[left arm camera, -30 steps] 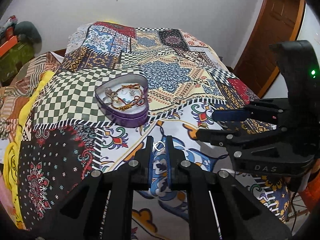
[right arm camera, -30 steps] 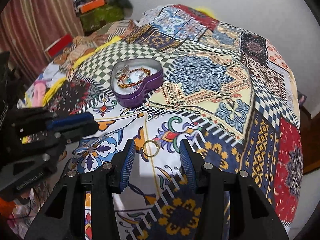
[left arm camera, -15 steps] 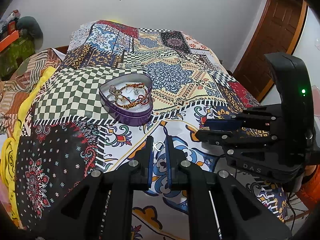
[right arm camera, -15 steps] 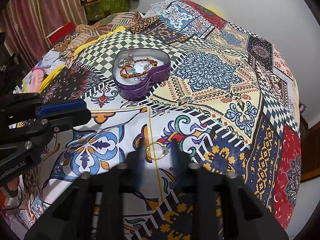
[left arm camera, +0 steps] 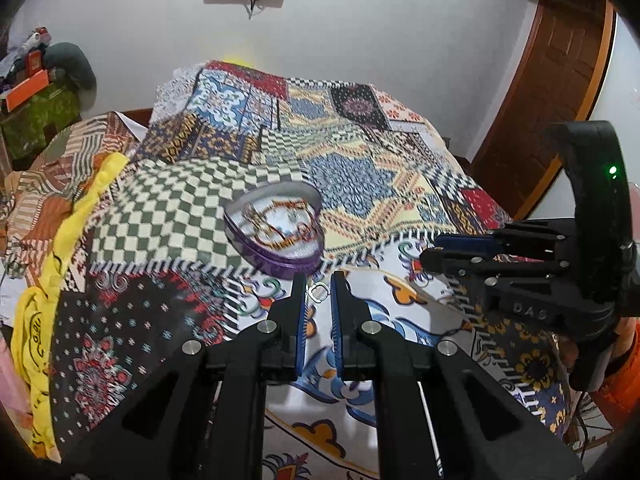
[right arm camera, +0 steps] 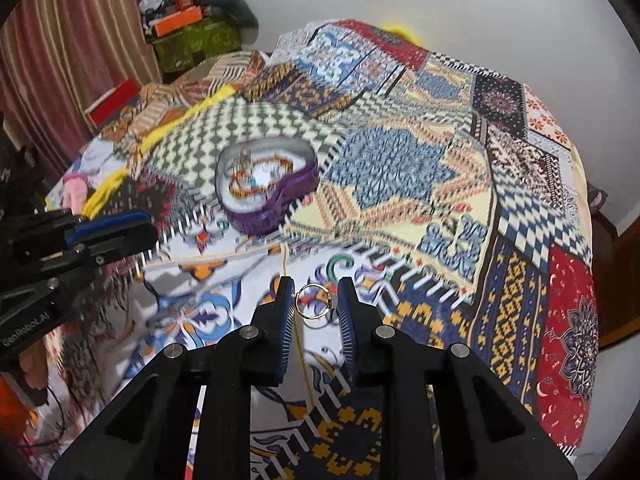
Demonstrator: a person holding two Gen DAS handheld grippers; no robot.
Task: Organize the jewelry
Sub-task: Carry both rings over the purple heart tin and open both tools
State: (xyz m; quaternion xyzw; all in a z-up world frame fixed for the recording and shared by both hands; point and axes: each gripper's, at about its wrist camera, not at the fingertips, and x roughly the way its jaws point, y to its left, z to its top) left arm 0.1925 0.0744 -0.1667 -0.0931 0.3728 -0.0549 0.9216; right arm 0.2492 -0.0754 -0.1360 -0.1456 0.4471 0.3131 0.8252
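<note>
A purple heart-shaped tin (left arm camera: 276,232) with bracelets and other jewelry lies on the patchwork bedspread; it also shows in the right wrist view (right arm camera: 266,188). My left gripper (left arm camera: 319,292) is shut on a small silver ring (left arm camera: 319,292) and holds it just short of the tin. My right gripper (right arm camera: 315,306) is shut on a gold ring (right arm camera: 314,306), lifted above the bedspread. The right gripper appears in the left wrist view (left arm camera: 460,250), to the right of the tin; the left one appears in the right wrist view (right arm camera: 112,232).
The bedspread (left arm camera: 360,172) covers the whole bed. A yellow cloth (left arm camera: 60,264) lies along its left side. A green box with clutter (left arm camera: 36,120) stands at far left, a wooden door (left arm camera: 552,80) at right, striped curtains (right arm camera: 68,60) left.
My right gripper closed on the gold ring and lifted it off the bedspread. My left gripper, holding the silver ring, moved forward toward the tin.
</note>
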